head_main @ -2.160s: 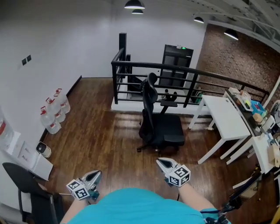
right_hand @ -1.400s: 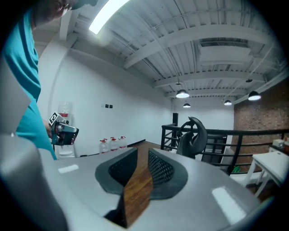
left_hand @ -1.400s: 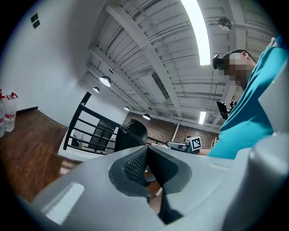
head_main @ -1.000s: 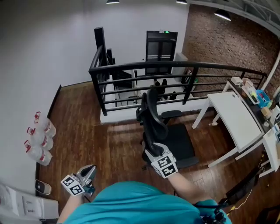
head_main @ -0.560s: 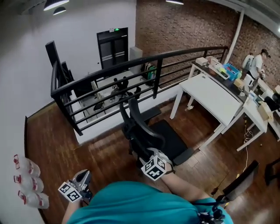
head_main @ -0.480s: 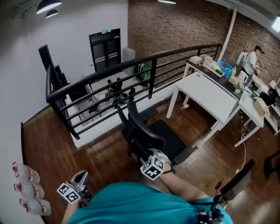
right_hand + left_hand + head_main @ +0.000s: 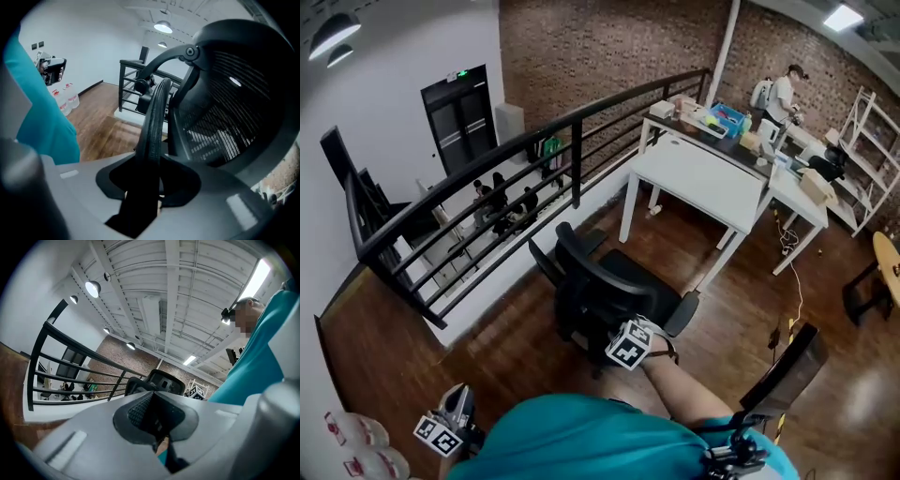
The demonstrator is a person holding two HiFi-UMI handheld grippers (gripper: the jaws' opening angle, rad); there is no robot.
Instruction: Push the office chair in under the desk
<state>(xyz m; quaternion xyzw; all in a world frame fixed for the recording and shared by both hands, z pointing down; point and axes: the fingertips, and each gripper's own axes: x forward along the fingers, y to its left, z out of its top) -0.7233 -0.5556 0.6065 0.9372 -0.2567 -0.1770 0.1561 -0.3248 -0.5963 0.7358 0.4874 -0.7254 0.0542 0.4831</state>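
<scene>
The office chair (image 7: 598, 281) stands on the wooden floor (image 7: 727, 314) directly before you, seat towards the white desk (image 7: 698, 173) but apart from it, not yet beneath it. Your right gripper (image 7: 623, 337) clamps the thin black rim of the chair's backrest (image 7: 157, 108); its jaws have just been closing on that rim. Beyond the chair runs a black railing (image 7: 487, 178). Your left gripper (image 7: 457, 401) hangs low at your side, jaws together and empty.

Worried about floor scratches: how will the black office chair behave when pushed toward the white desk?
The office chair probably glides easily over the smooth wood floor. Its thin mesh backrest may flex, and a push up there could swivel it.
</scene>
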